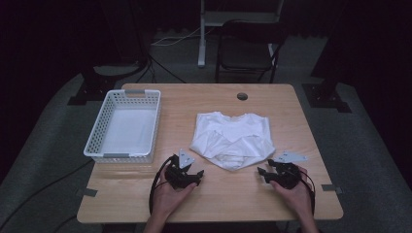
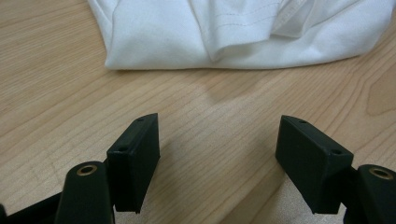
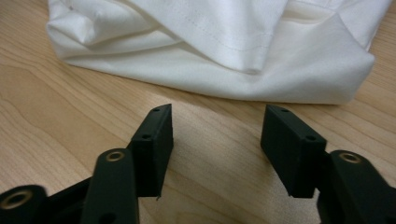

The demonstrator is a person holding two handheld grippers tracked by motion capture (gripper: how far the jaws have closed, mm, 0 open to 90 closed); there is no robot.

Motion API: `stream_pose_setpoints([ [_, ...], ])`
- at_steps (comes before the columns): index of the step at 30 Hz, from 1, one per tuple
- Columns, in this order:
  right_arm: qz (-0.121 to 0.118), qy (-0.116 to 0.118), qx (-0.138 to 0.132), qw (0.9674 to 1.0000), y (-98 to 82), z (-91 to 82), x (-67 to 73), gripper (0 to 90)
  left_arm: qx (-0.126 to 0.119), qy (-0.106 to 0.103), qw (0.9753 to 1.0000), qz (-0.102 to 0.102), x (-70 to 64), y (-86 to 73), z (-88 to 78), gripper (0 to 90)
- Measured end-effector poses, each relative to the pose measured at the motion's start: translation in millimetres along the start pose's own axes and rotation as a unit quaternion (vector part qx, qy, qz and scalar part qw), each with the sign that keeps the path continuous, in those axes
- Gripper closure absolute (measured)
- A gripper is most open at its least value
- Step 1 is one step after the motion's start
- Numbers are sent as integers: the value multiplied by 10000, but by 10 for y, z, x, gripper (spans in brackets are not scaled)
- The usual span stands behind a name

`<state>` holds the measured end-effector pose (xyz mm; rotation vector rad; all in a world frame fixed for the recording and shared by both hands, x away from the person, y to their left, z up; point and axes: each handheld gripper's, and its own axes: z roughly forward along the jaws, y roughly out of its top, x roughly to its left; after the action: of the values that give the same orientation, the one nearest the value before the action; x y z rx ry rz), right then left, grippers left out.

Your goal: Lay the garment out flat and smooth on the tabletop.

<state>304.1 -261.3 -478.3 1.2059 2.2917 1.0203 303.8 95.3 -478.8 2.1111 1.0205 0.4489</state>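
Observation:
A folded white T-shirt [image 1: 233,138] lies in the middle of the wooden table [image 1: 214,194], sleeves turned in across its front. My left gripper [image 1: 194,175] rests on the table just short of the shirt's near left corner, jaws open and empty. My right gripper [image 1: 265,174] sits by the near right corner, also open with nothing between its jaws. In the left gripper view the shirt's folded edge [image 2: 233,42] lies a short way beyond the open gripper [image 2: 219,140]. The right gripper view has the shirt's hem [image 3: 224,60] close ahead of the open gripper [image 3: 217,133].
A white plastic basket [image 1: 124,125], empty, stands on the left part of the table. A round cable hole [image 1: 242,96] sits near the far edge. A dark chair [image 1: 245,48] and a desk leg [image 1: 202,43] stand beyond the table.

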Motion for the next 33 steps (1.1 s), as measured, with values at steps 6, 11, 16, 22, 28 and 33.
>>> stream_pose_setpoints([
  [6,48,33,-171,9998,25,-25,-7,511,-2,0,10000,0,0,0,0,315],
  [11,154,29,-316,9994,108,-99,-58,540,-1,0,10000,-1,0,0,0,315],
  [16,75,-130,-319,9994,195,-131,-110,564,3,4,10000,-3,-4,1,2,311],
  [22,110,-229,-312,9992,261,-123,-165,612,3,5,10000,-5,-4,2,2,309],
  [28,120,-199,-315,9992,317,-62,-170,640,5,6,10000,-3,-4,1,2,310],
  [33,150,-111,-291,9994,352,4,-166,670,5,21,10000,-11,-2,2,2,310],
])
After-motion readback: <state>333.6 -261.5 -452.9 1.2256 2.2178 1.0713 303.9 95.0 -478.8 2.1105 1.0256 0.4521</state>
